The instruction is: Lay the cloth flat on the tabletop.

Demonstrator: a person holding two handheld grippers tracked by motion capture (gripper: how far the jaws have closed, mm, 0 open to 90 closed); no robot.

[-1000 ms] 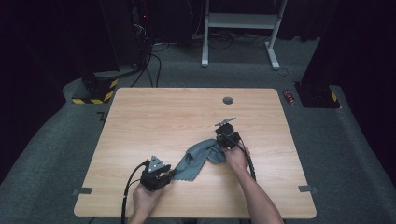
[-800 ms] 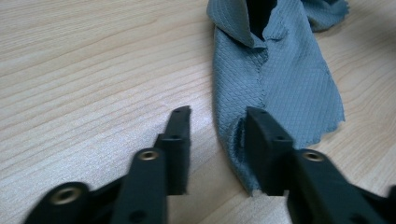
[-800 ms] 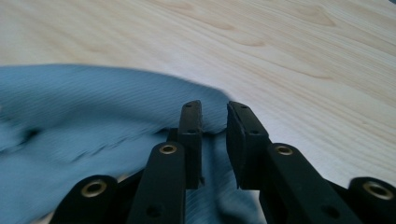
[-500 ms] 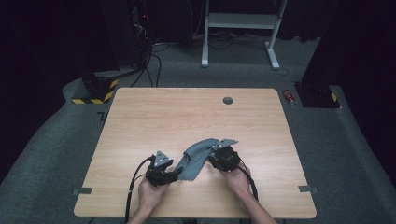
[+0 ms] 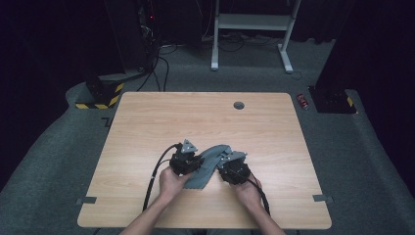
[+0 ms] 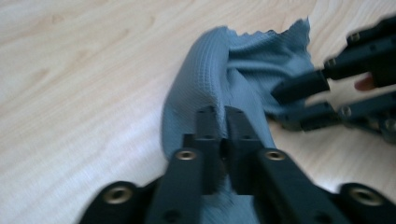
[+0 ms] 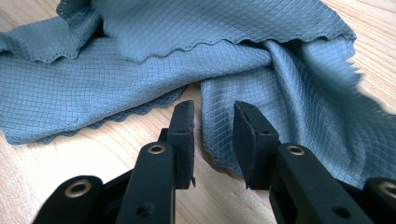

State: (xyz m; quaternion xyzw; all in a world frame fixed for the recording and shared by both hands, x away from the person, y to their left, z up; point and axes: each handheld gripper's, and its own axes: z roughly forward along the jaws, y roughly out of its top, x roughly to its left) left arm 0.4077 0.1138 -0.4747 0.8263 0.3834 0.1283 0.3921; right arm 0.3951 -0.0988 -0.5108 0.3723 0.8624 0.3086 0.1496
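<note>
Left gripper (image 6: 223, 122) clamped grey cloth (image 5: 208, 165); right gripper (image 7: 212, 122) beside cloth, jaws just eased narrower, pads gaping around cloth edge. Table (image 5: 147, 122) grommet (image 5: 239, 105) well beyond cloth.

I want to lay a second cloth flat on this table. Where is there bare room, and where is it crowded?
The whole far half of the table is bare wood, from the round grommet hole down to the grey cloth. The left and right edges are free too. It is crowded near the front middle, where the left tongs and right tongs work the cloth.

We see the table (image 5: 210, 122) evenly lit from above while the floor around it lies in darkness; beyond the table's cloth (image 6: 219, 74), the far gripper (image 6: 327, 98) blurs.
</note>
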